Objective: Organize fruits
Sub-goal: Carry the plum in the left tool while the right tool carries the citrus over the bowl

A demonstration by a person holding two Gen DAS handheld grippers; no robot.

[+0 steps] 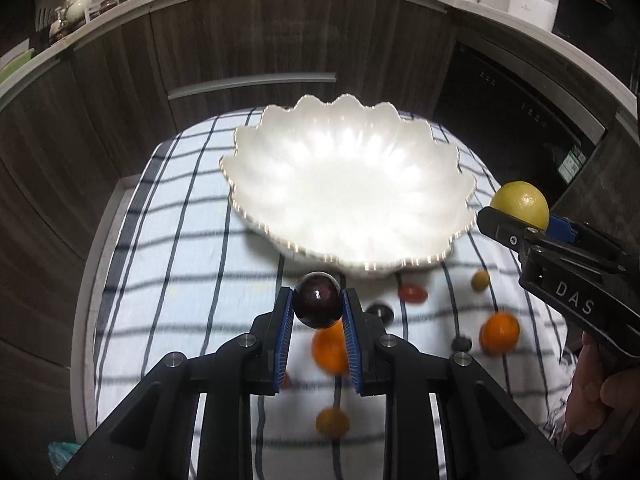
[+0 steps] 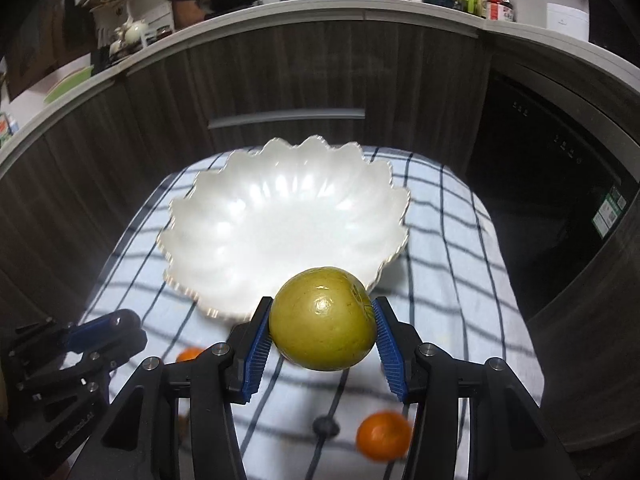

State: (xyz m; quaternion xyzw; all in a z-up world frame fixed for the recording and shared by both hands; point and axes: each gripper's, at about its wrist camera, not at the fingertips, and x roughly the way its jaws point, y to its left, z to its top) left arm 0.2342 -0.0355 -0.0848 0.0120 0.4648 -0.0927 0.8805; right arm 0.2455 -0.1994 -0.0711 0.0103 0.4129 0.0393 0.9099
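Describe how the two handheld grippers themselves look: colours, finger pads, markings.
Both the left gripper and the right gripper are matte black angular linkages with silver round pivot pins. Their fingers carry blue ribbed pads. The right gripper's body shows pale "DAS" lettering in the left wrist view. No cables or sleeves are visible.

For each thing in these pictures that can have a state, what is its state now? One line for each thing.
left gripper: shut on the dark plum, raised above the cloth.
dark plum: held between the blue pads, short of the bowl.
right gripper: shut on the green apple.
green apple: held in the air, near the bowl's rim.
white bowl: upright, empty.
oranges: loose on the striped cloth.
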